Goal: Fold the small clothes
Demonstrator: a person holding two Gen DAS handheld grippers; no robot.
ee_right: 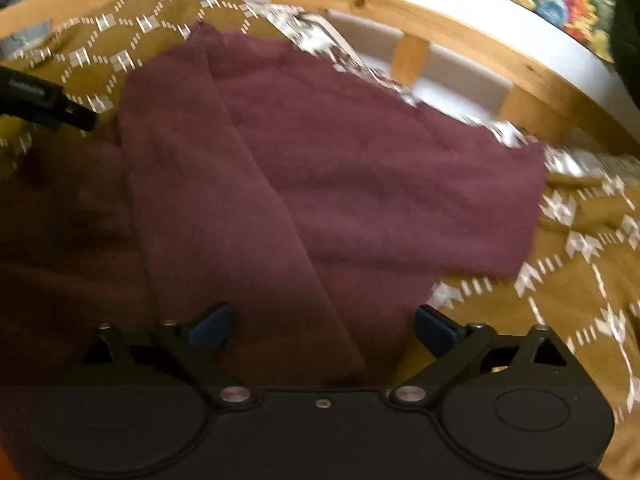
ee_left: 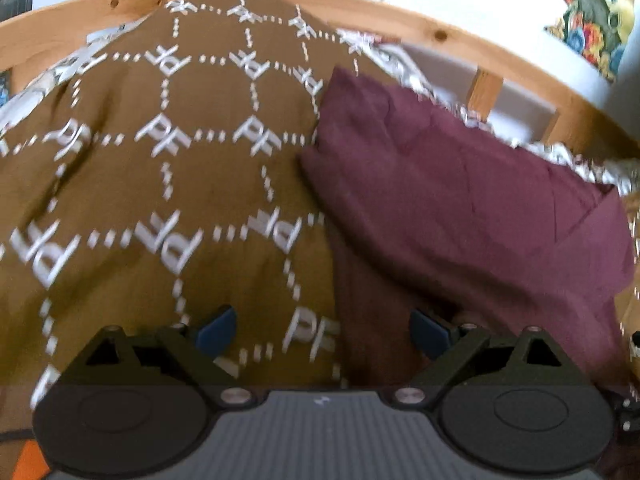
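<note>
A maroon garment (ee_right: 328, 184) lies spread on a mustard bedspread (ee_left: 132, 184) printed with white letters and dotted lines, on a bed with a wooden frame (ee_left: 400, 16). In the right wrist view the garment fills the middle of the frame, with a long fold edge running from the upper middle down toward the lower middle; in the left wrist view it sits in the right half. The left gripper (ee_left: 322, 330) has its jaws spread wide with nothing between them, hovering over the seam where bedspread meets garment at the lower centre. The right gripper (ee_right: 323, 326) is likewise wide apart and empty, over the garment's near part.

The garment looks partly folded, so the step in hand is probably picking up the near edge for another fold. To do it well, each gripper should come down on one near corner, pinch only the maroon cloth and not the bedspread beneath, lift both sides evenly, and lay the edge straight against the far edge near the upper part of the frame. Both views are blurred, so the exact hem is hard to place.
</note>
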